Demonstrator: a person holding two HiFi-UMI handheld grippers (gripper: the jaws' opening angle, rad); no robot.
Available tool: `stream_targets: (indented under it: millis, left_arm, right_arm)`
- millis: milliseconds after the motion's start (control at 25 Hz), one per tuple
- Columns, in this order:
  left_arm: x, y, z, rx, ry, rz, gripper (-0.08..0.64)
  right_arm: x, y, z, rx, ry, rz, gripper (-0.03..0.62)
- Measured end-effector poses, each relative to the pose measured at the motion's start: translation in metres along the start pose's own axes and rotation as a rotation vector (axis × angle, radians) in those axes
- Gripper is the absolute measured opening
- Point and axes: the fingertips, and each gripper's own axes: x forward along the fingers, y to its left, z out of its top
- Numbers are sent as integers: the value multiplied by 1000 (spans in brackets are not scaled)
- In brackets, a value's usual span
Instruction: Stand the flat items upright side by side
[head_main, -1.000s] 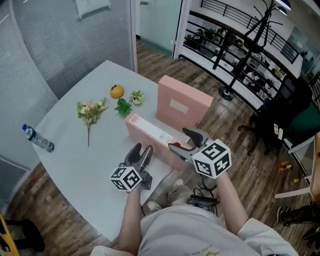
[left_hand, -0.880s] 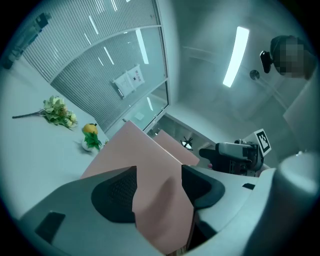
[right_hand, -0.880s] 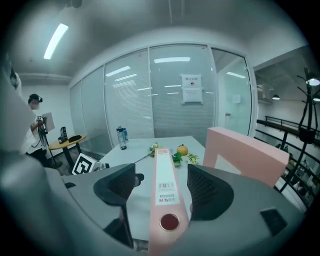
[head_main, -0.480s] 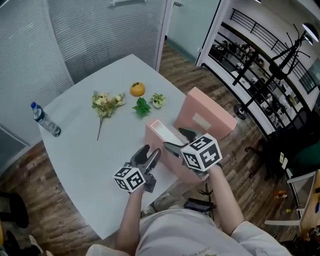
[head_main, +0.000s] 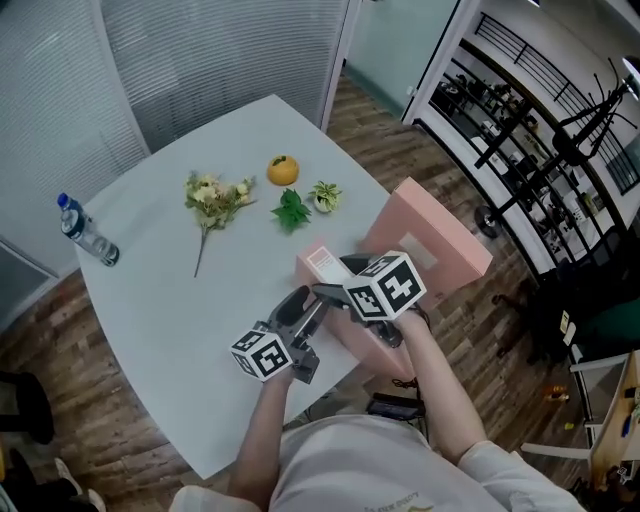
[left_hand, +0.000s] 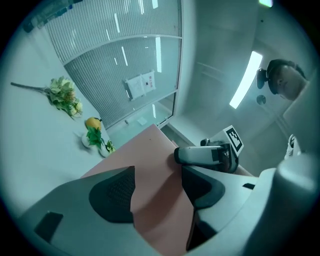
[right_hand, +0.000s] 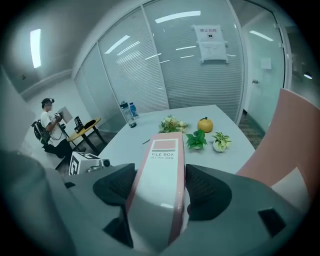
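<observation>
Two pink file boxes are on the white table (head_main: 170, 290). The farther box (head_main: 440, 240) (right_hand: 295, 140) stands upright near the table's right edge. The nearer box (head_main: 322, 265) has a white spine labelled FILE BOX (right_hand: 162, 165) and lies in front of the upright one. My right gripper (head_main: 340, 278) (right_hand: 159, 185) is shut on it, one pad on each side of the spine. My left gripper (head_main: 308, 303) (left_hand: 157, 185) holds the same box (left_hand: 150, 165) lower down on its left side, with pink board filling the gap between its pads.
Behind the boxes lie a flower sprig (head_main: 212, 195), an orange (head_main: 283, 169), a green leaf (head_main: 292, 210) and a small potted plant (head_main: 325, 195). A water bottle (head_main: 85, 232) lies at the table's left edge. Wood floor surrounds the table. A person (right_hand: 50, 125) stands far off.
My right gripper has moved left along the nearer box's spine, toward the left gripper. The box now looks shorter and steeper. The left gripper has stayed at the box's side.
</observation>
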Motion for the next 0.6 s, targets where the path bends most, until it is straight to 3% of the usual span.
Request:
stream_targets:
  millis: [600]
  left_arm:
    - [8,2,-1,-25,-27,-23,282]
  right_arm:
    - [-4,-9,3,23,-33,-2,322]
